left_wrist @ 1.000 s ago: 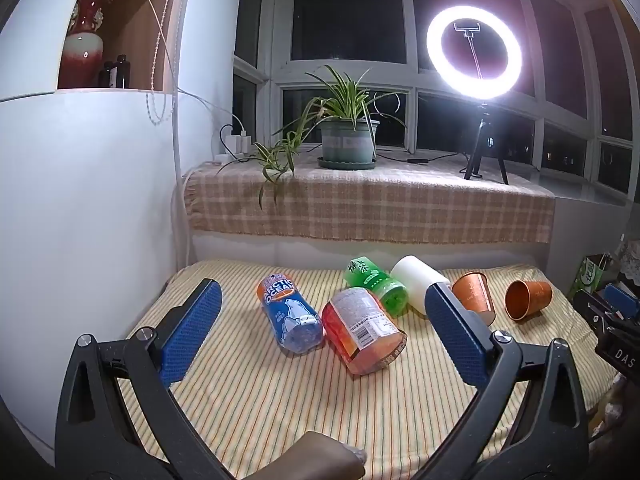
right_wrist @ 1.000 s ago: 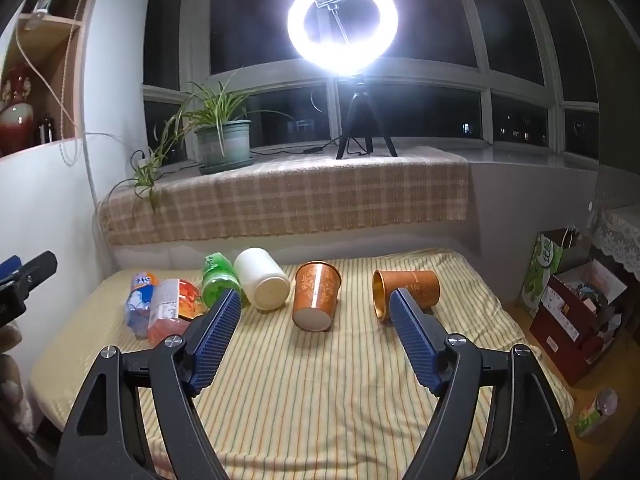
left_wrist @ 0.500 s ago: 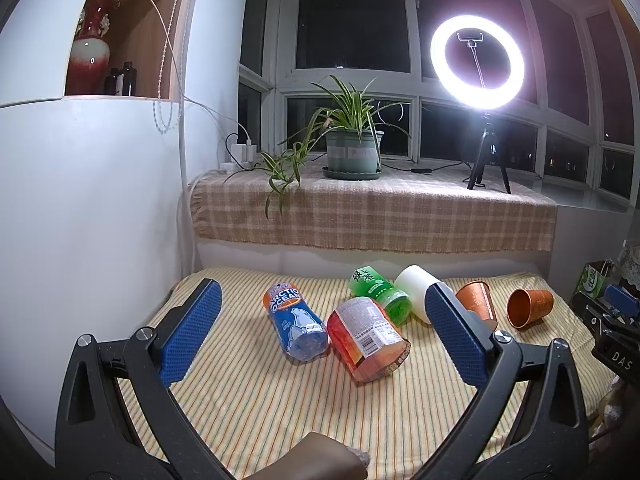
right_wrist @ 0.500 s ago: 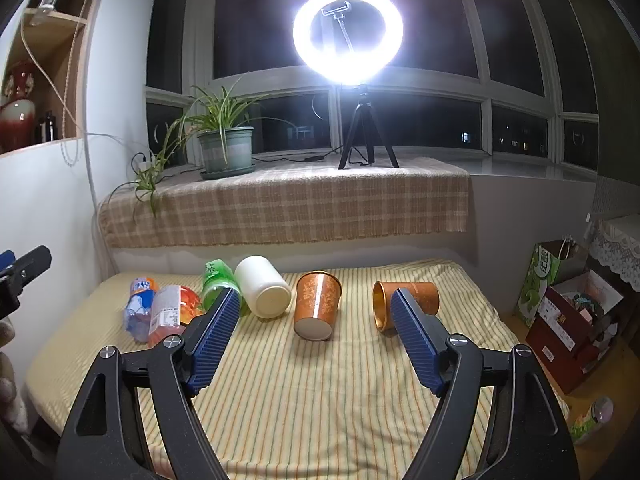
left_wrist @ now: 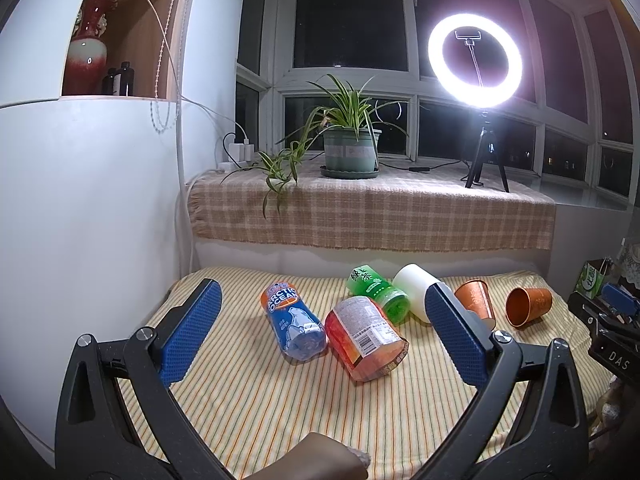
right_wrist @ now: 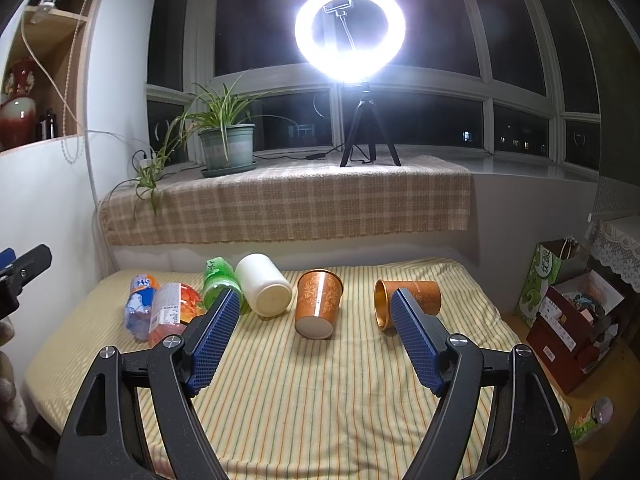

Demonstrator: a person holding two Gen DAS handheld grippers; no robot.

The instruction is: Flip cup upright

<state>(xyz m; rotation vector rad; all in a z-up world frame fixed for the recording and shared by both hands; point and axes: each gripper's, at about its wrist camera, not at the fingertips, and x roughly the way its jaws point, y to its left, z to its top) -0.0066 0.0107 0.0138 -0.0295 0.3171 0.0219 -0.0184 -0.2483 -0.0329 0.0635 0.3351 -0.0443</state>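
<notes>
Several cups lie on their sides on a striped table [right_wrist: 320, 400]. An orange patterned cup [right_wrist: 318, 304] lies with its base toward me. A copper cup [right_wrist: 408, 302] lies to its right, mouth facing left. A white cup [right_wrist: 264, 290] lies left of them. In the left wrist view I see a blue-labelled cup [left_wrist: 294, 326], a red-labelled cup [left_wrist: 366, 338] and a green cup [left_wrist: 378, 294]. My left gripper [left_wrist: 320, 336] is open and empty, above the near table. My right gripper [right_wrist: 316, 336] is open and empty, just short of the orange and copper cups.
A cloth-covered windowsill holds a potted plant [right_wrist: 226, 146] and a ring light on a tripod [right_wrist: 352, 40]. A white wall with a shelf and vase [left_wrist: 86, 52] is at left. Boxes and bags [right_wrist: 568, 312] stand on the floor right of the table.
Both views show the cups lower and slightly farther than a second ago, so both grippers have risen or tilted up a little. Both grippers stay open. No cup has moved.
</notes>
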